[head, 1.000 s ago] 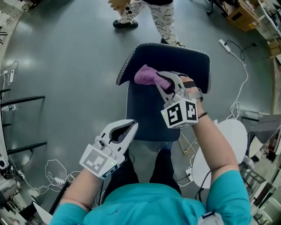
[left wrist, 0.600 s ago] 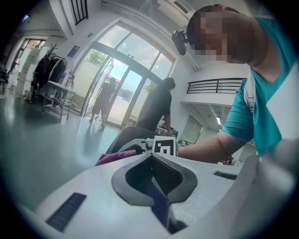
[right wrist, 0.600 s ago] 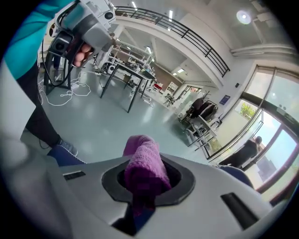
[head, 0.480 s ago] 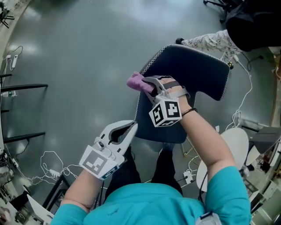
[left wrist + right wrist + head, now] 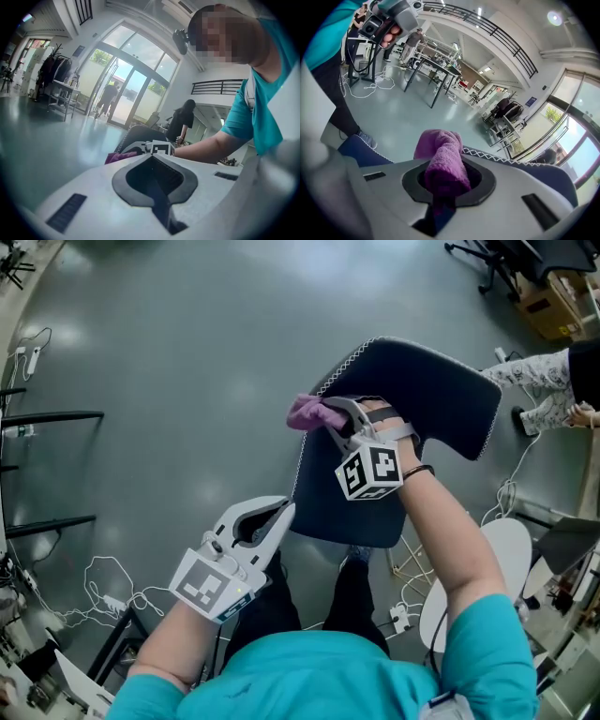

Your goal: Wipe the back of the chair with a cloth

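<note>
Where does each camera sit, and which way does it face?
Head view: on the person's head, looking steeply down at the dark blue chair; shows both forearms, left gripper, right gripper.
Left gripper view: on the left gripper, looking along its closed, empty jaws toward glass doors; shows the person's right arm.
Right gripper view: on the right gripper, looking along jaws clamped on the purple cloth, over the chair's edge; shows a trouser leg.
Shared: all three show cloth and chair.
</note>
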`<state>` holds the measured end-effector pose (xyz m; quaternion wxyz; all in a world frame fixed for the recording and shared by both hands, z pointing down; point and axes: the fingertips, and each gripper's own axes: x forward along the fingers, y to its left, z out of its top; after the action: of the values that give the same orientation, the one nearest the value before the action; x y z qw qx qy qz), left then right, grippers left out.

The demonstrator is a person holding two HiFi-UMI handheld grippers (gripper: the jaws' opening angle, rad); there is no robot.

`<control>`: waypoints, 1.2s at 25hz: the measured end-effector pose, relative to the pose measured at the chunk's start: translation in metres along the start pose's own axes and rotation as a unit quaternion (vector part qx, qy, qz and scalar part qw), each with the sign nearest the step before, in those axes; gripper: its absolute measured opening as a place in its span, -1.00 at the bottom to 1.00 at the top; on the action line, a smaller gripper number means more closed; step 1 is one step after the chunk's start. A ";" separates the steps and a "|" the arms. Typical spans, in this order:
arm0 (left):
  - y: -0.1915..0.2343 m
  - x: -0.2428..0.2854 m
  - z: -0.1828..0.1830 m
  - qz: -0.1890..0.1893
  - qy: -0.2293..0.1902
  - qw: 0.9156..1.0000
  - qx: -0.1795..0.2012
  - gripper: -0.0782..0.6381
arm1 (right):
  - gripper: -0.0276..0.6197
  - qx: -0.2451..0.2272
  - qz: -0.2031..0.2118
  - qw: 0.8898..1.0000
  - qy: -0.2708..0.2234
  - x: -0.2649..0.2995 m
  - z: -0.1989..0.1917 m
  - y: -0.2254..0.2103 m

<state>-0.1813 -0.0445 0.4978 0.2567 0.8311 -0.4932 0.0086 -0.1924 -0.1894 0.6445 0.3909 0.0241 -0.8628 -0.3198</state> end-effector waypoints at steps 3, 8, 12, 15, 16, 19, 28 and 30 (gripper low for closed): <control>-0.003 0.005 0.001 -0.006 0.002 1.000 0.004 -0.77 | -0.75 0.002 -0.006 1.000 0.001 0.003 -0.005 -0.002; -0.006 0.015 0.001 -0.010 0.009 1.000 0.005 -0.77 | -0.75 0.009 -0.019 0.999 0.029 0.008 -0.032 -0.007; -0.010 0.022 -0.004 -0.016 0.012 1.000 -0.002 -0.77 | -0.75 0.011 -0.031 0.998 0.055 0.009 -0.052 -0.009; -0.016 0.028 -0.006 -0.020 0.015 1.000 -0.002 -0.77 | -0.75 0.013 -0.041 0.996 0.073 0.007 -0.064 -0.011; -0.018 0.031 -0.005 -0.022 0.015 1.000 -0.001 -0.77 | -0.75 0.014 -0.044 0.996 0.080 0.005 -0.070 -0.011; -0.024 0.039 -0.003 -0.026 0.015 1.000 0.001 -0.77 | -0.75 0.019 -0.055 0.993 0.102 -0.002 -0.087 -0.015; -0.031 0.059 -0.006 -0.035 0.026 0.999 0.013 -0.77 | -0.75 0.027 -0.073 0.987 0.142 -0.022 -0.129 -0.021; -0.028 0.064 -0.009 -0.030 0.030 0.999 0.021 -0.77 | -0.75 0.028 -0.077 0.985 0.149 -0.027 -0.137 -0.022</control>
<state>-0.1232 -0.0818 0.5106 0.2540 0.8500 -0.4602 0.0360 -0.0836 -0.2721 0.6812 0.4884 0.1492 -0.7990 -0.3176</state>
